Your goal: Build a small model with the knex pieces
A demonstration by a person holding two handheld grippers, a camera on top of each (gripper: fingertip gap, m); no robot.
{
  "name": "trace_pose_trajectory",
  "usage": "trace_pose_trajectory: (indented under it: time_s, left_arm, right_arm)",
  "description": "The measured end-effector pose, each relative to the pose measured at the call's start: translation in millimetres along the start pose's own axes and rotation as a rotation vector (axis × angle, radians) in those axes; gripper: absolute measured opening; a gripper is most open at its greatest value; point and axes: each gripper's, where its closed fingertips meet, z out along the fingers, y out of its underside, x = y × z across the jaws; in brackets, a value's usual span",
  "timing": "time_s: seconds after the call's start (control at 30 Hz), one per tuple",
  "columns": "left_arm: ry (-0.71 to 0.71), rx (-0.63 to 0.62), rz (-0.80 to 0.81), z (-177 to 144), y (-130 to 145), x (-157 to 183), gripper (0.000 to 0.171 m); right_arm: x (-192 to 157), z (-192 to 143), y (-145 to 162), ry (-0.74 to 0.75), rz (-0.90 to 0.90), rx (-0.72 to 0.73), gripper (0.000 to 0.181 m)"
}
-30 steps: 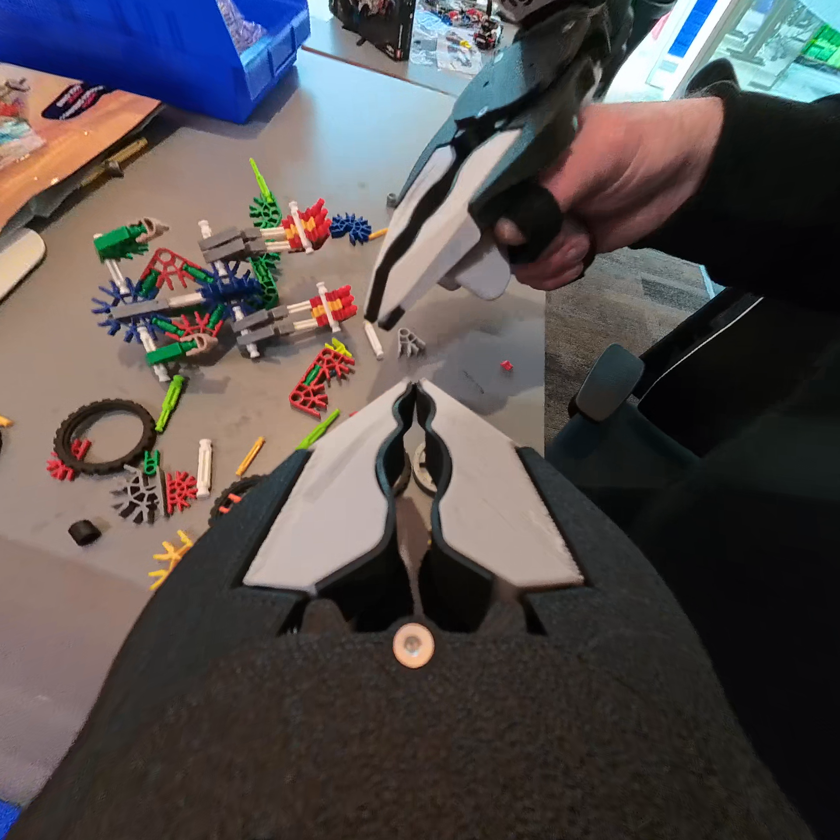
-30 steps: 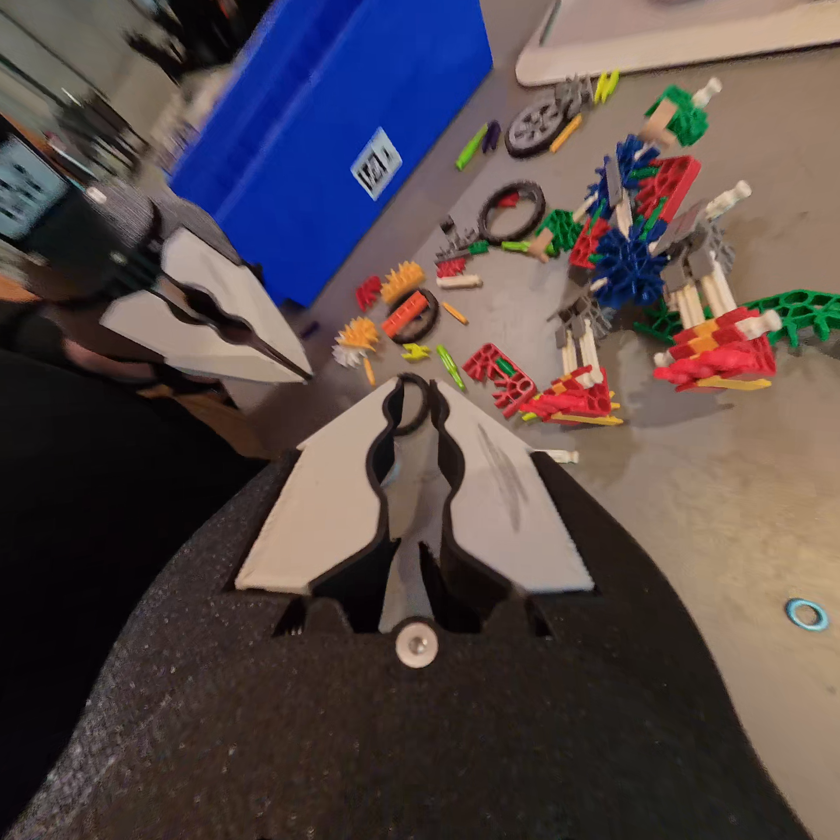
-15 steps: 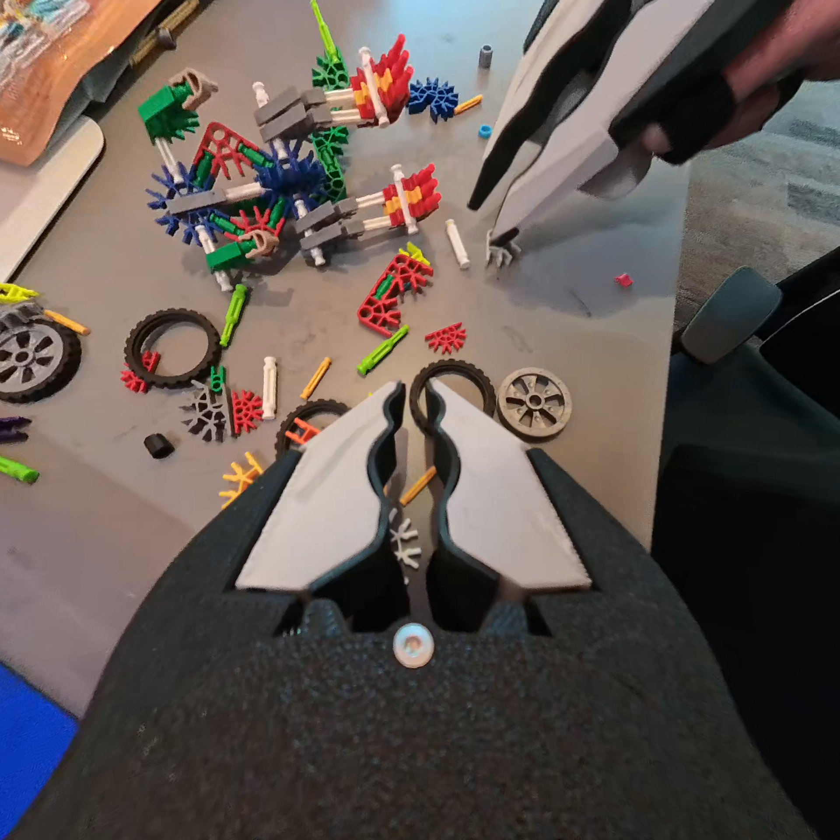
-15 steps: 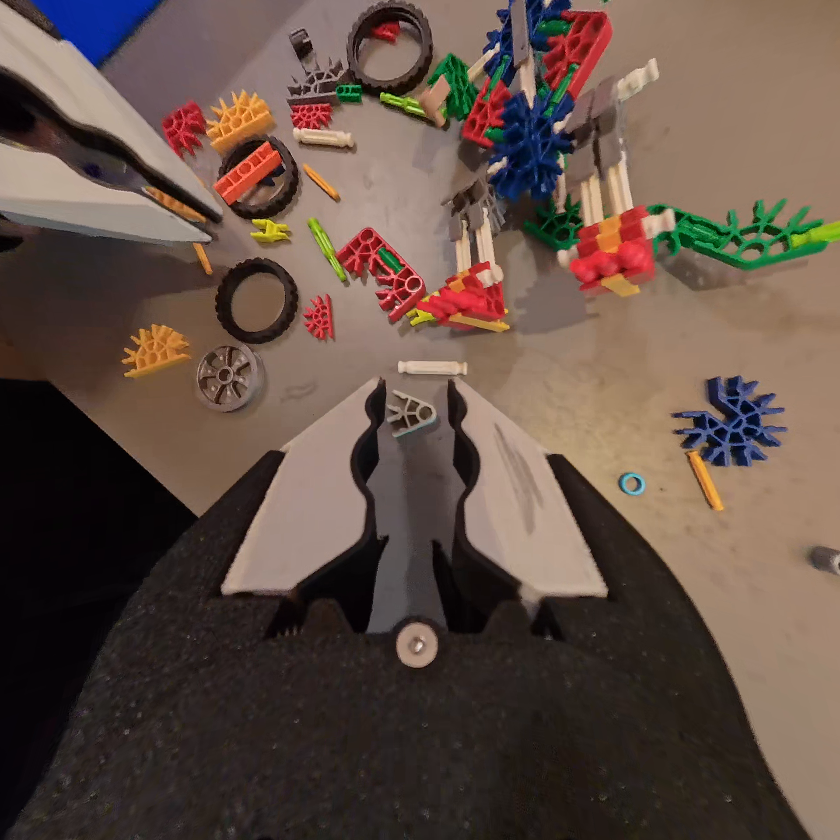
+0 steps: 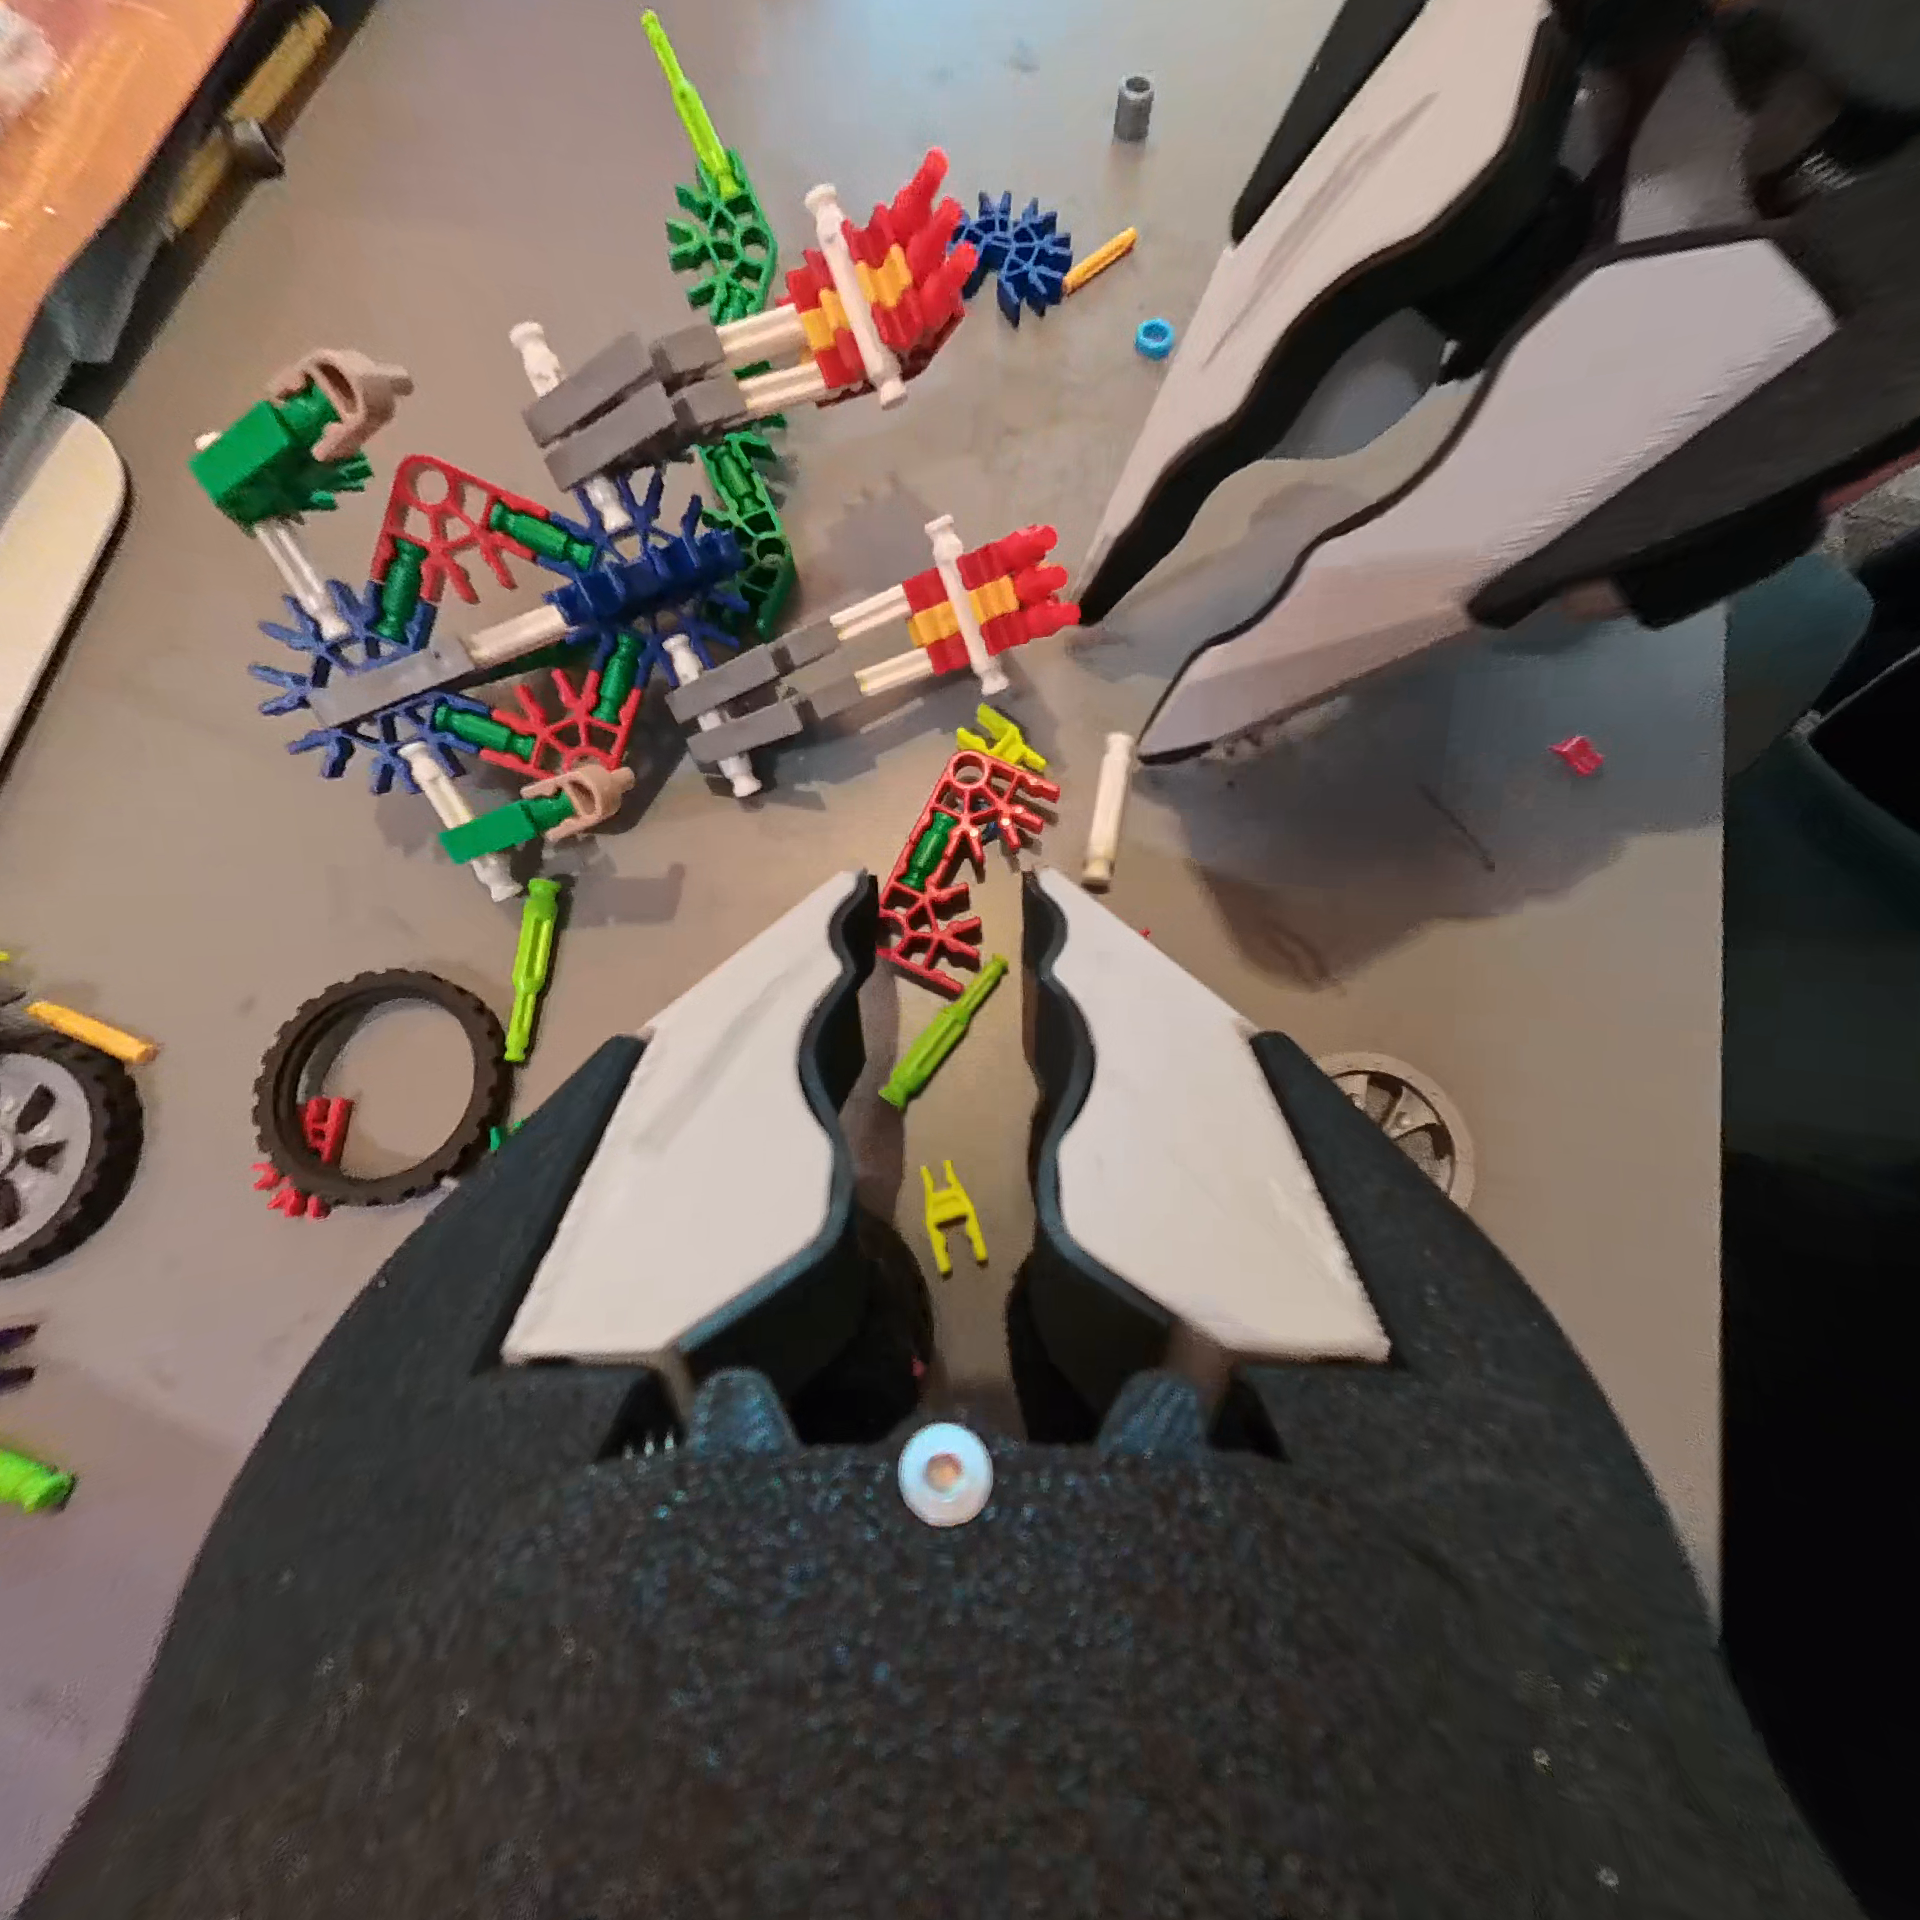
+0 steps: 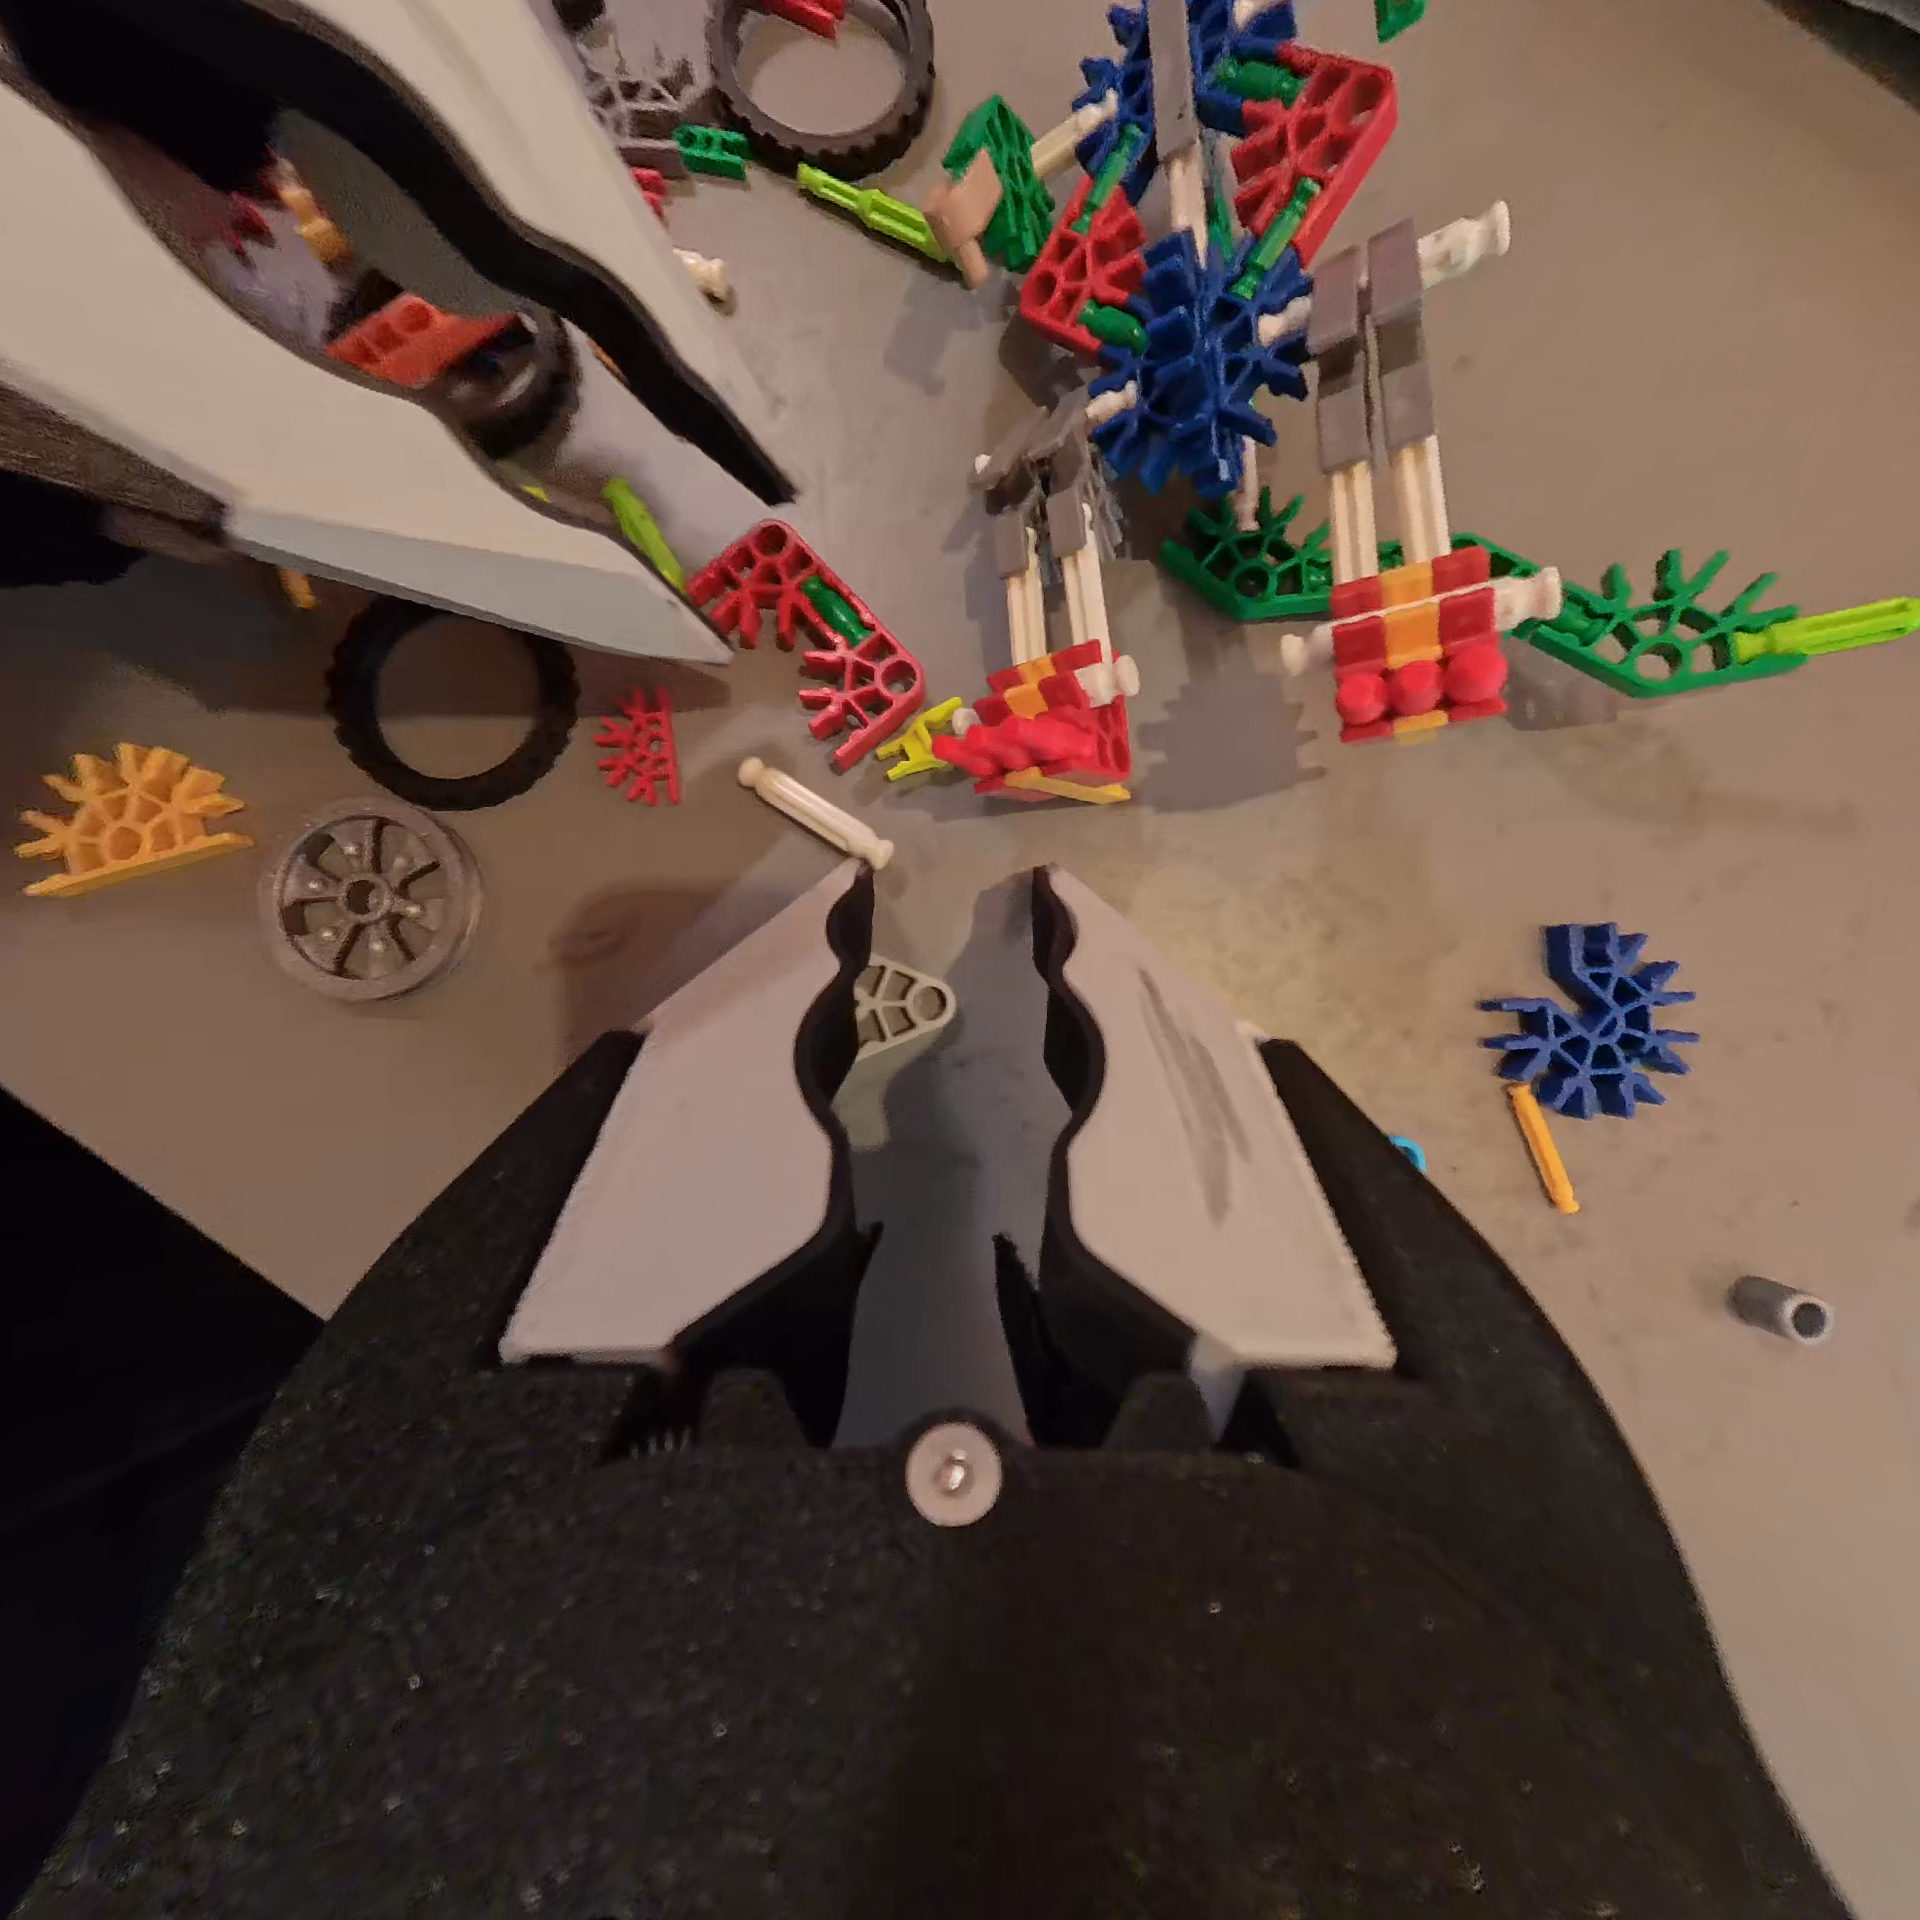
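while both grippers gape: left gripper [image 5: 945, 883] over red connector [image 5: 951, 862], right gripper [image 6: 951, 873] beside grey connector [image 6: 894, 1023].

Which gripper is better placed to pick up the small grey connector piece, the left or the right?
Probably the right gripper: it is open, and the grey connector lies between its fingers, against the left one. The left gripper is open over a red connector instead.

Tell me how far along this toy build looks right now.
Built: one multicoloured rod-and-connector model lies on the table. In hand: nothing; the left gripper is open over a red connector piece, the right gripper open around a small grey connector. Loose: a black tyre, grey wheel hub, blue connector and other bits.
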Motion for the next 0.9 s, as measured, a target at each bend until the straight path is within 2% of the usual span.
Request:
trace_pose_trajectory:
  time_s: [0.2,0.27,0.37,0.67,0.9]
  left_arm:
    - [0.024,-0.056,0.029,7,4,-2,0.026]
    - [0.027,-0.093,0.036,10,8,-4,0.026]
    - [0.043,-0.115,0.032,13,11,-3,0.022]
    - [0.066,-0.127,0.03,7,16,-4,0.02]
    - [0.038,-0.121,0.113,-1,18,-3,0.02]
  right_arm:
    - [-20,7,-3,-0.062,-0.121,-0.005,0.03]
    - [-25,9,-4,-0.085,-0.152,-0.005,0.017]
    - [-30,8,-3,-0.109,-0.171,0.0,0.007]
    - [-32,2,-15,-0.141,-0.105,0.036,0.005]
    - [-22,-1,-19,-0.061,-0.138,-0.001,0.005]
